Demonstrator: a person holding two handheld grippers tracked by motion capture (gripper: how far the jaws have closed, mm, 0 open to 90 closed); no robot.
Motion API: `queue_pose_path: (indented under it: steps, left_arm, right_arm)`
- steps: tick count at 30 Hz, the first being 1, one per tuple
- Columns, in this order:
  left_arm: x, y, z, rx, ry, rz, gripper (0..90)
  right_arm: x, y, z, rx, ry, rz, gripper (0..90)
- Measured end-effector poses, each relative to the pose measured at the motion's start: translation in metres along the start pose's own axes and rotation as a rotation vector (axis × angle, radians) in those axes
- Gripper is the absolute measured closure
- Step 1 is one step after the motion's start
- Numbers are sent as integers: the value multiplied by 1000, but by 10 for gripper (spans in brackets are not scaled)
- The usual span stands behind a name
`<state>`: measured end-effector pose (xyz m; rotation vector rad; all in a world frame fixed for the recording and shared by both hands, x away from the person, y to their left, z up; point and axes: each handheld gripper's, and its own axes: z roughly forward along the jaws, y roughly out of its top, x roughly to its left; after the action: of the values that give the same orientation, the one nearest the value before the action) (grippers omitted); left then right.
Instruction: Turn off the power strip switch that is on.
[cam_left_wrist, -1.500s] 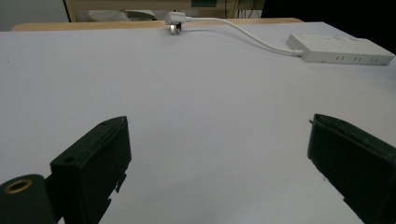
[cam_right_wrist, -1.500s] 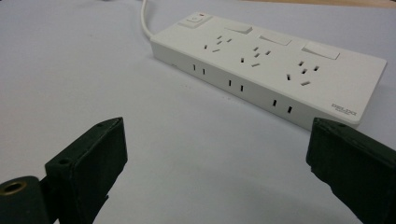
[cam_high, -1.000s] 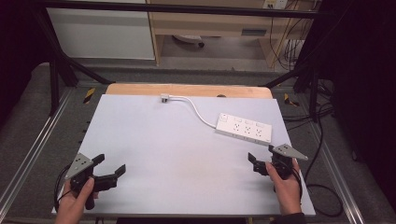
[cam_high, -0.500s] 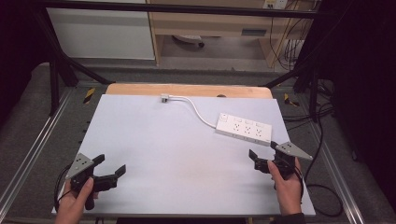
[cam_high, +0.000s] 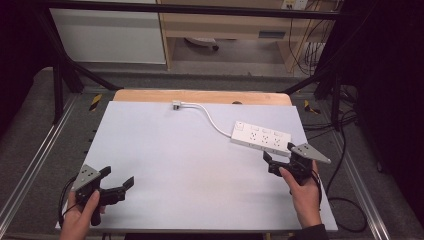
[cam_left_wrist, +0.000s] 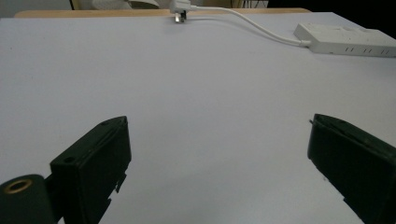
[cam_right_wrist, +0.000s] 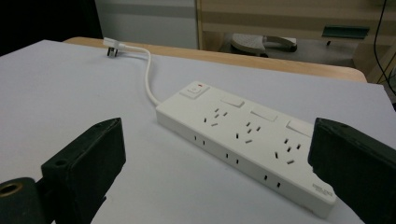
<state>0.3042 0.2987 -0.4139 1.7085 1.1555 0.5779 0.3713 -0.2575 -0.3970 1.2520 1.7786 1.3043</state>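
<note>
A white power strip (cam_high: 261, 138) (cam_right_wrist: 247, 135) (cam_left_wrist: 346, 39) lies flat at the right side of the pale table top (cam_high: 190, 165). Its white cord curves back to a plug (cam_high: 177, 105) (cam_right_wrist: 112, 48) (cam_left_wrist: 178, 8) near the table's far edge. My right gripper (cam_high: 274, 159) (cam_right_wrist: 215, 177) is open, held just in front of the strip's near long side, with nothing between its jaws. At the table's near left corner my left gripper (cam_high: 116, 181) (cam_left_wrist: 217, 172) stands open over bare table, far from the strip.
A wooden board (cam_high: 200, 96) edges the table's far side. Metal rails (cam_high: 35, 160) run along both sides. Black cables (cam_high: 345, 200) trail on the floor at the right. Shelving (cam_high: 240, 25) stands beyond the table.
My right gripper has moved slightly forward and left, closer to the power strip. The left gripper has stayed put.
</note>
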Motion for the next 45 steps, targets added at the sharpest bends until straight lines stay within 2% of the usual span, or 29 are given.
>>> queue_pose_path:
  steps: [5, 8, 13, 16, 17, 18, 25, 31, 32, 33, 36, 39, 41, 43, 45]
  left_arm:
    - [-1, 0, 1, 1, -4, 8, 57]
    - [-2, 0, 0, -5, 1, 20, 57]
    - [-2, -2, 2, 25, -10, 23, 57]
    - [-3, -2, 3, 19, -13, 26, 57]
    - [-3, -2, 3, 22, -13, 29, 57]
    - [-3, -2, 3, 22, -13, 29, 57]
    - [-1, -2, 2, 15, 2, 19, 57]
    - [-1, -3, 2, 24, -1, 17, 57]
    - [-1, -3, 2, 21, -1, 15, 57]
    - [-1, -3, 2, 21, -2, 12, 57]
    - [1, -2, 1, 6, -1, 6, 57]
    - [2, -2, 1, 6, 6, -1, 57]
    - [1, -2, 1, 12, 2, 2, 57]
    - [0, -2, 1, 15, -1, 12, 57]
    - [0, -2, 2, 17, -2, 14, 57]
  right_arm:
    - [-1, 11, 4, 4, 2, -1, 54]
    - [-5, 18, 8, 7, 11, 18, 60]
    - [-10, 28, 16, 15, 9, 19, 68]
    - [-11, 34, 20, 23, 9, 26, 79]
    - [-11, 39, 23, 26, 2, 19, 136]
    - [-11, 39, 23, 26, 2, 19, 136]
    - [-9, 61, 32, 12, 4, -33, 301]
    - [-10, 74, 38, -3, 4, -54, 433]
    - [-10, 74, 38, -3, 4, -54, 433]
    - [-10, 78, 40, -8, 8, -60, 476]
    - [-9, 82, 44, -11, 12, -84, 532]
    - [-9, 84, 46, -19, 3, -92, 577]
    - [-11, 85, 51, -27, -9, -99, 645]
    - [-13, 86, 54, -33, -34, -97, 691]
    - [-16, 86, 57, -46, -38, -88, 723]
